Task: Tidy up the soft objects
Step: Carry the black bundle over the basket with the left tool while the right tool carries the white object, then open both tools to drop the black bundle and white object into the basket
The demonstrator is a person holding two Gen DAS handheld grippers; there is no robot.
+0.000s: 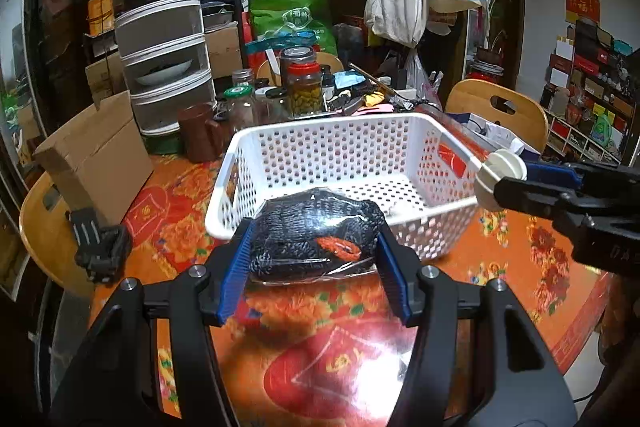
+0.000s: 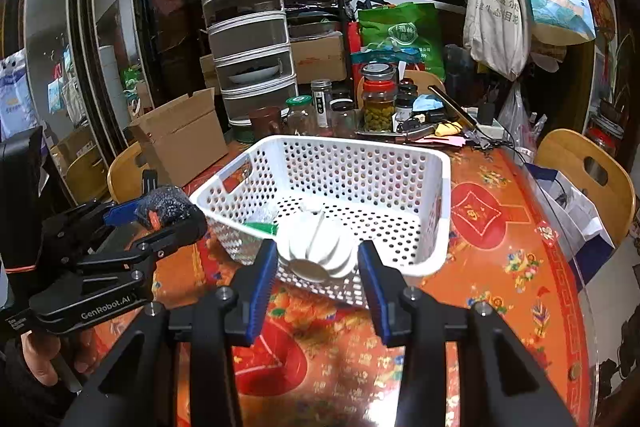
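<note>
1. Far to the left of the left gripper's (image 1: 314,247) fingers (image 1: 234,269), an open cardboard box (image 1: 96,163) stands on the table (image 1: 520,267), which has a red and orange flowered cover. Beyond the box rises a stack of grey and white food covers (image 1: 160,27).
2. The left gripper's blue pads are clamped on a dark knitted bundle with an orange patch, wrapped in clear plastic (image 1: 316,233). The bundle sits between the fingertips, lifted off the table, just in front of the near rim of the white perforated basket (image 1: 340,155).
3. Beyond the fingertips of both grippers the basket rests on the table. On its floor lie a white item and something green, too hidden to name.
4. Behind the basket stand glass jars, one with a red lid (image 1: 306,89) holding greenish contents.
5. The right gripper's (image 2: 318,253) blue pads are clamped on a white ribbed round object (image 2: 316,247), held between the fingertips over the basket's near rim.
6. Right of those fingers, a wooden chair (image 2: 584,167) stands at the table's edge, and cloth bags (image 2: 496,19) hang above.
</note>
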